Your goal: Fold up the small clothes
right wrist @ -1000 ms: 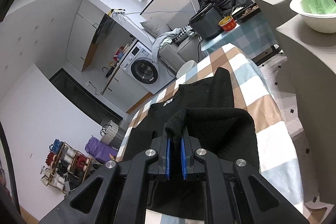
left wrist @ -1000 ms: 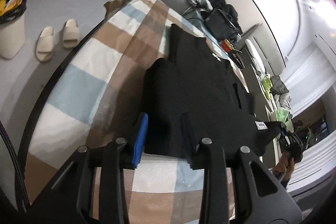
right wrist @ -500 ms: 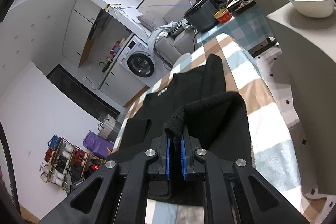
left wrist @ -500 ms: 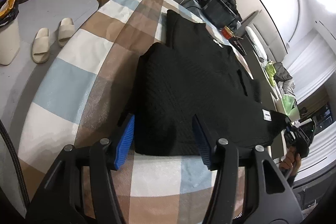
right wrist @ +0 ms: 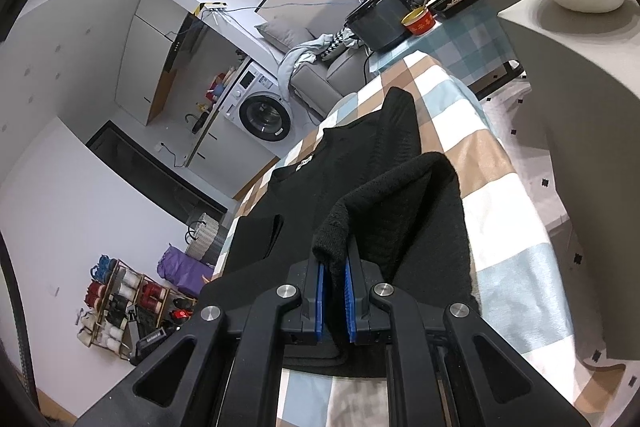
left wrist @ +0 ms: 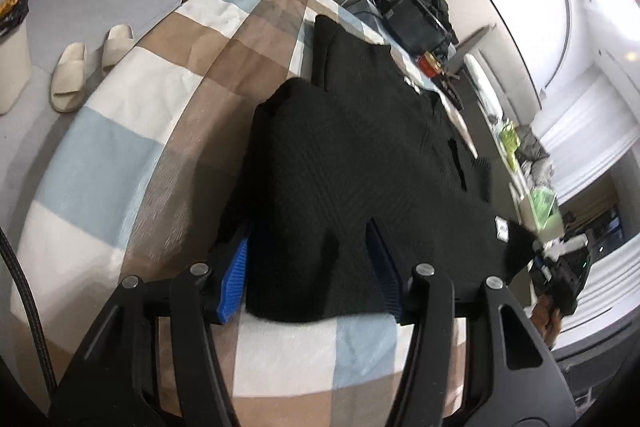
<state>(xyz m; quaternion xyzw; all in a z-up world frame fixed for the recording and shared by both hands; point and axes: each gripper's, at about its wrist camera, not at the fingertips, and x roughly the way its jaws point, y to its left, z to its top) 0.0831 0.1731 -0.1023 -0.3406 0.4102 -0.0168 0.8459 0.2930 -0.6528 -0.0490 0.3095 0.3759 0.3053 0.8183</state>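
A black knit sweater [left wrist: 352,163] lies on a checked cloth-covered table [left wrist: 132,131]. My left gripper [left wrist: 308,267] is open, its blue pads straddling the sweater's near corner, low over the cloth. My right gripper [right wrist: 333,283] is shut on a raised fold of the same sweater [right wrist: 384,211], held above the garment's body. The right gripper also shows at the far right of the left wrist view [left wrist: 556,267], gripping the opposite corner.
A pair of beige slippers [left wrist: 86,67] lies on the floor left of the table. A grey sofa [right wrist: 320,75], a washing machine [right wrist: 260,107] and a side table with a black box [right wrist: 380,19] stand beyond. A shoe rack [right wrist: 128,299] stands at lower left.
My left gripper has opened wider and moved forward around the sweater's near corner. My right gripper has kept its hold on the fold and drawn back a little.
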